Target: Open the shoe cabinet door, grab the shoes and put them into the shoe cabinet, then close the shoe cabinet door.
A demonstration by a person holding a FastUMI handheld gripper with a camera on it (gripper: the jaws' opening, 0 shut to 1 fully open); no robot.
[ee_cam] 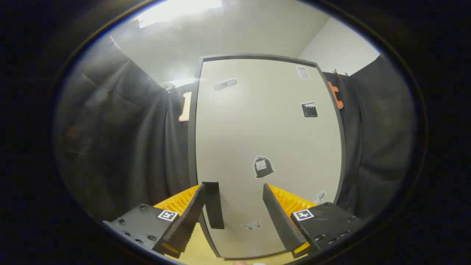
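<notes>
Where the fisheye view looks along the two fingers, these things show, largest first.

Booth wall: black cloth hangs in folds on both sides of and behind the cabinet, with a pale ceiling and a bright light patch above it.

Shoe cabinet door: the tall off-white flat panel with a dark grey frame [268,129] stands upright straight ahead and looks shut, its face flush within the frame.

Door position: it lies just ahead of the fingers and reaches beyond them; its lower part shows in the gap between them.

Hand-held gripper: the hand-held gripper [240,206] is released, its two fingers spread well apart with nothing between them but the door's face behind.

Left finger: its tip lies over the door's left frame edge; whether it touches the frame cannot be told.

Right finger: its tip lies over the door's face, below the dark sticker.

Bench: a yellow wooden surface [195,254] shows under the cabinet's foot and between the finger bases.

Handle: a small grey oval handle [225,84] sits near the door's upper left corner.

Stickers: a black bag-shaped sticker [263,166] sits low on the door, a black clapperboard sticker [309,109] higher right, a white paper label [303,72] at the top right, and a faint grey butterfly sticker [251,225] near the foot.
</notes>
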